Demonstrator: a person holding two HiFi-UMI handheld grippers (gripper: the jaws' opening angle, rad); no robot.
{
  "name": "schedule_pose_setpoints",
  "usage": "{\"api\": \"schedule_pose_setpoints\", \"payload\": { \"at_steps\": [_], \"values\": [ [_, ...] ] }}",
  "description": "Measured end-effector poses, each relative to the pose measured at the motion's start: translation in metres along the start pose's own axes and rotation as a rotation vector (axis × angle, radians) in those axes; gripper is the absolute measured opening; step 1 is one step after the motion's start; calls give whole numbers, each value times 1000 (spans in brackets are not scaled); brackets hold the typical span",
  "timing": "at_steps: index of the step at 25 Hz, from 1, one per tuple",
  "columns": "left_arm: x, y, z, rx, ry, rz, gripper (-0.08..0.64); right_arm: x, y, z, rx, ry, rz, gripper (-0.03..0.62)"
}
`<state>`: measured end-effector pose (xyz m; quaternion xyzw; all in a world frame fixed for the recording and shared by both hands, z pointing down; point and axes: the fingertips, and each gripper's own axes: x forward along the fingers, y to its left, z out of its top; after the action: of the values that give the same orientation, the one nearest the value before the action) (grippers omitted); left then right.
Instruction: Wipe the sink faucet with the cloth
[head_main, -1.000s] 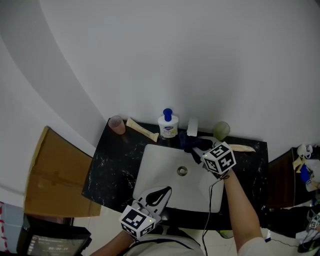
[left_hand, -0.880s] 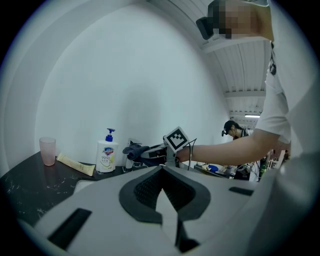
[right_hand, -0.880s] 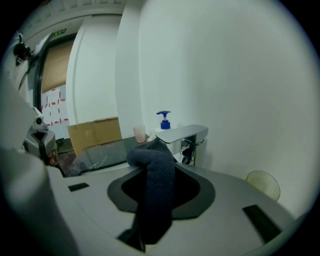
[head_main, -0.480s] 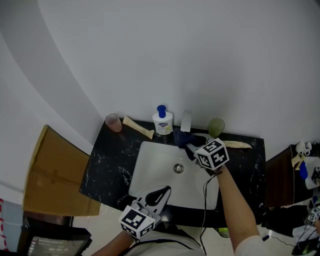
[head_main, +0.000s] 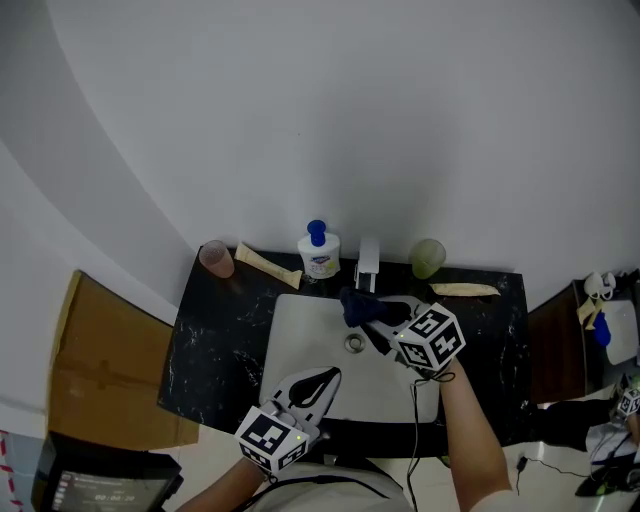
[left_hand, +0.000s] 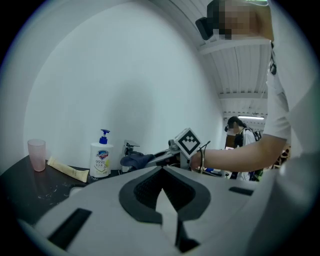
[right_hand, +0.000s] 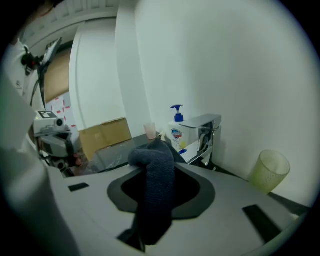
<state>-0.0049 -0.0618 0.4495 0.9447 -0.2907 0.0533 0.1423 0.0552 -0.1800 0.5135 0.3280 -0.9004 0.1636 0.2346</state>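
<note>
A chrome faucet (head_main: 368, 262) (right_hand: 205, 132) stands at the back of the white sink (head_main: 300, 340). My right gripper (head_main: 372, 316) (right_hand: 155, 150) is shut on a dark blue cloth (head_main: 355, 303) (right_hand: 156, 185), which hangs bunched over the jaws just in front of the faucet's spout and over the basin. The left gripper view shows the cloth (left_hand: 134, 160) close beside the faucet (left_hand: 129, 148); I cannot tell whether they touch. My left gripper (head_main: 322, 377) (left_hand: 162, 172) hovers at the sink's near edge, jaws shut with nothing between them.
On the black counter (head_main: 215, 330) behind the basin stand a pink cup (head_main: 214, 258), a soap pump bottle (head_main: 318, 250) and a green cup (head_main: 428, 257). A cream tube (head_main: 268, 266) lies left, another (head_main: 465, 290) right. A cardboard box (head_main: 105, 370) stands left of the counter.
My right gripper, with the cloth in it, has slid a little left and away from the faucet's base, out over the basin. The left gripper has kept its place.
</note>
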Motion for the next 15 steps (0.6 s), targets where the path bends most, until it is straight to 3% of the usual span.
{"api": "schedule_pose_setpoints", "payload": {
  "at_steps": [3,6,10,15],
  "values": [
    [3,15,-2,-14,13,-6,-2,7,11,-31,32,80,66,106],
    [3,20,-3,-15,21,-10,-3,20,-7,-60,29,126,-2,106],
    [11,32,-3,-27,24,-13,-3,35,-42,-48,39,14,-49,106],
    [14,32,-4,-30,29,-11,-3,37,-78,-31,-38,-30,-108,106]
  ]
}}
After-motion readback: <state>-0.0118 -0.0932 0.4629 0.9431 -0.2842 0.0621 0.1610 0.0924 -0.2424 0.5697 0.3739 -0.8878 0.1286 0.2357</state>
